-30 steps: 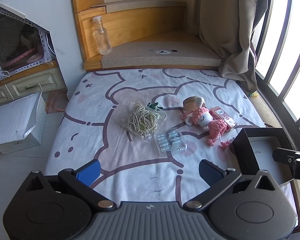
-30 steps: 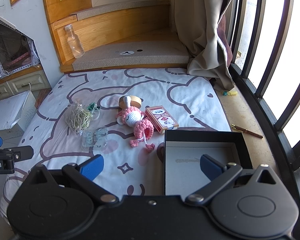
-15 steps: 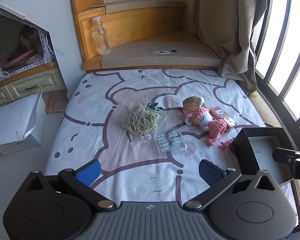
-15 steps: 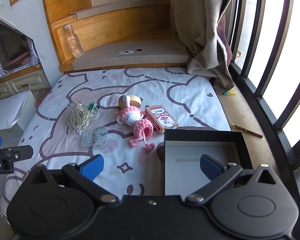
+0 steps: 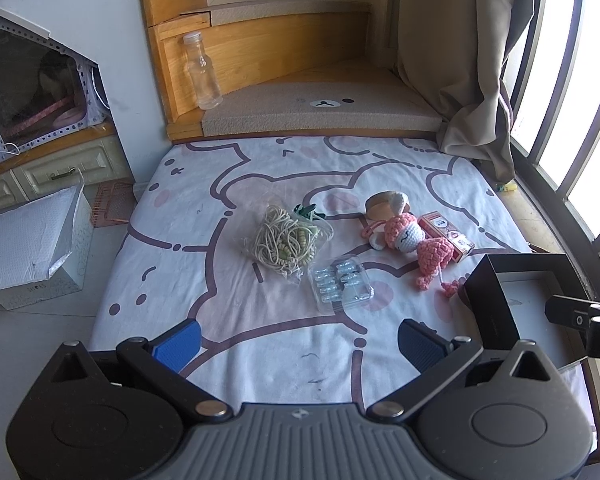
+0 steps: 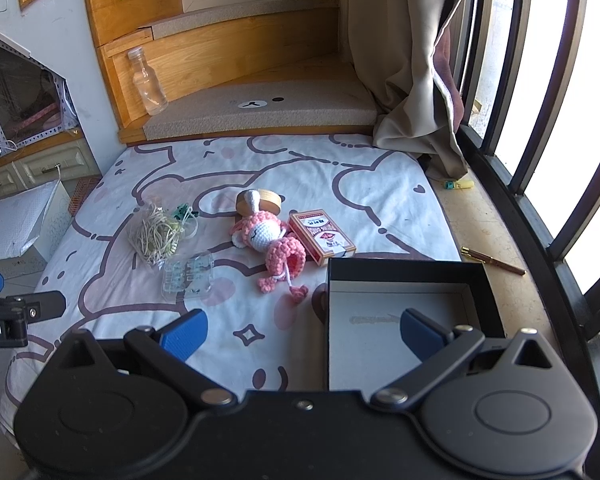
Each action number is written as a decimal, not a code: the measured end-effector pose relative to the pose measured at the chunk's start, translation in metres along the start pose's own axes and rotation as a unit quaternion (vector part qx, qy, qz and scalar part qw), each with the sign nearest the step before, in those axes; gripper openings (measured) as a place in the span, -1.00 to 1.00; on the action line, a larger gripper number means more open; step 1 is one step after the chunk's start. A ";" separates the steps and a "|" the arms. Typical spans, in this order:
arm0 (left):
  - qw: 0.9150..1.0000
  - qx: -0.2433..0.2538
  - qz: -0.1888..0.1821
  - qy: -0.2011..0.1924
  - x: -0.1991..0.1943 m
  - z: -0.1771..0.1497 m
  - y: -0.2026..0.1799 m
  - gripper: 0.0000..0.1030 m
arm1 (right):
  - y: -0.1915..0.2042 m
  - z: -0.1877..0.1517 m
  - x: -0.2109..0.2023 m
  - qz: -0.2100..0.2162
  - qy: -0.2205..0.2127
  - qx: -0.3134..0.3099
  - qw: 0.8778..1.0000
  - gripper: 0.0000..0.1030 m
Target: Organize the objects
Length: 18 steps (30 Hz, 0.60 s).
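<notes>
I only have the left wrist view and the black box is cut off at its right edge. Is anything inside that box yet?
Observer: No. The right wrist view shows the whole open black cardboard box, and only its pale grey floor is visible.
Operator: Anything lying past the bed on the window side?
Observer: Yes, a slim brown pen lies on the tan ledge, just beyond the box's far right corner.
Operator: Where is the right gripper?
Observer: The right gripper is open, with one blue finger over the box floor and the other over the bedsheet.
</notes>
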<state>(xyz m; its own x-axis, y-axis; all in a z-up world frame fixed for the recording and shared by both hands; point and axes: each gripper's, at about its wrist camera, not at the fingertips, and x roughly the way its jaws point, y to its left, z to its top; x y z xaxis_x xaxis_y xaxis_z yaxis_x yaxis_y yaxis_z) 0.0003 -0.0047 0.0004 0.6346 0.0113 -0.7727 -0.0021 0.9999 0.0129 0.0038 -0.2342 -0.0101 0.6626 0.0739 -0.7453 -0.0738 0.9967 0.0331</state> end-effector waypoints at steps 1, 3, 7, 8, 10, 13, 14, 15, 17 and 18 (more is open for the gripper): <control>1.000 0.000 0.000 0.000 0.000 0.000 0.000 1.00 | 0.000 0.000 0.000 0.000 0.000 0.000 1.000 1.00; 1.000 0.000 0.000 0.000 0.000 0.000 0.000 1.00 | 0.000 0.000 0.000 0.000 0.000 0.000 1.000 1.00; 1.000 0.000 0.001 0.000 0.001 0.000 0.000 1.00 | 0.001 -0.001 0.000 0.000 0.000 0.000 1.000 1.00; 1.000 0.000 0.001 0.000 0.001 0.000 0.001 1.00 | 0.001 -0.001 0.000 0.000 0.000 0.000 1.000 1.00; 1.000 0.000 0.001 0.000 0.001 0.000 0.001 1.00 | 0.000 -0.001 0.001 0.000 0.000 0.000 1.000 1.00; 1.000 0.000 0.001 0.000 0.002 0.000 0.001 1.00 | 0.000 -0.001 0.001 0.000 0.000 0.000 1.000 1.00; 1.000 0.000 0.001 0.000 0.002 0.000 0.001 1.00 | 0.000 -0.001 0.001 0.000 0.000 0.000 1.000 1.00; 1.000 0.000 0.001 0.000 0.001 0.000 0.001 1.00 | 0.000 -0.001 0.001 0.000 0.000 0.000 1.000 1.00; 1.000 0.000 0.001 0.000 0.001 0.000 0.001 1.00 | -0.001 -0.001 0.001 0.000 0.000 0.000 1.000 1.00; 1.000 -0.001 0.001 0.000 0.001 0.000 0.001 1.00 | -0.001 -0.002 0.001 0.000 0.000 0.000 1.000 1.00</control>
<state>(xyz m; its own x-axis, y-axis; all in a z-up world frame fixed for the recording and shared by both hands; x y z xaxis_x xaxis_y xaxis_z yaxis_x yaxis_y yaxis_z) 0.0012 -0.0037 -0.0007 0.6347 0.0133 -0.7727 -0.0042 0.9999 0.0137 0.0035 -0.2353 -0.0121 0.6624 0.0738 -0.7455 -0.0736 0.9967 0.0332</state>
